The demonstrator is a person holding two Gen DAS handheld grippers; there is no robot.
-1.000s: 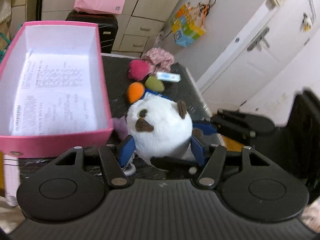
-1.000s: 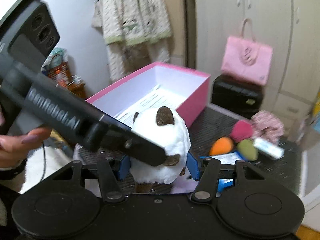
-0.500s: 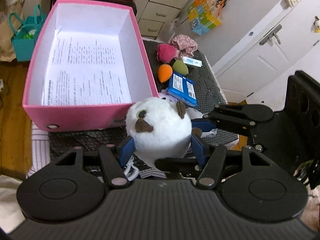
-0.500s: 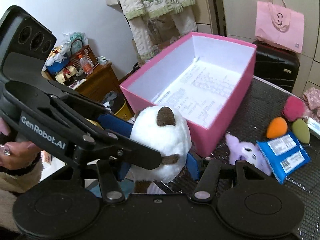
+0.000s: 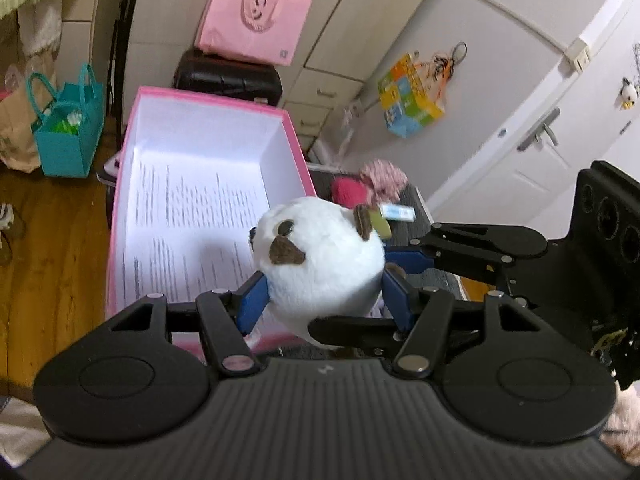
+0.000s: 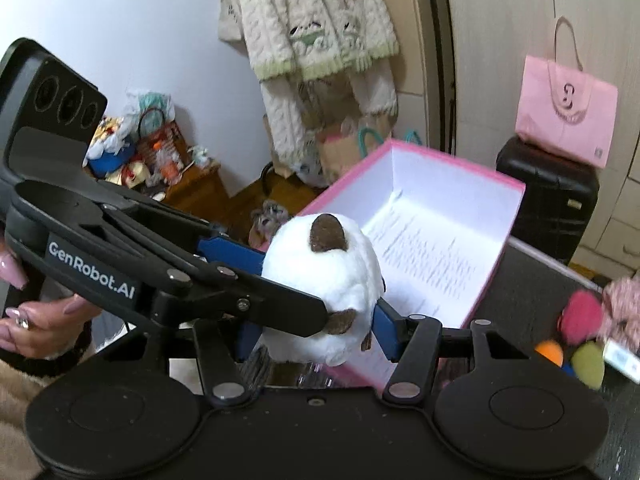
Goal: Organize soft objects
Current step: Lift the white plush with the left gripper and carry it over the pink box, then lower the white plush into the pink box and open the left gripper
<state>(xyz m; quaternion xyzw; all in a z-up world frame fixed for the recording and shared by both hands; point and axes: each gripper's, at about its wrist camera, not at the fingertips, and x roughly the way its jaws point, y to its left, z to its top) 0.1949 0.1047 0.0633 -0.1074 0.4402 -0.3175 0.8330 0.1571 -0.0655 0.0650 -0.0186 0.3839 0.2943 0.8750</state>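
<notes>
A round white plush toy (image 5: 320,264) with brown ears is held in the air by both grippers at once. My left gripper (image 5: 320,300) is shut on the white plush toy, blue pads on its two sides. My right gripper (image 6: 312,328) is also shut on it (image 6: 320,280), crossing the left one at a right angle. The toy hangs over the near end of an open pink box (image 5: 120,216) with a white inside and a printed sheet on its bottom; the box also shows in the right wrist view (image 6: 492,276).
A dark table (image 6: 532,312) holds the box. On it to the right lie a pink puff (image 6: 580,316), an orange sponge (image 6: 550,352), a green sponge (image 6: 588,364) and a pink cloth (image 5: 384,176). A black suitcase (image 6: 548,200) with a pink bag (image 6: 564,112) stands behind.
Both grippers have carried the white plush toy up from the table and over the near end of the pink box. Both stay shut on it.
</notes>
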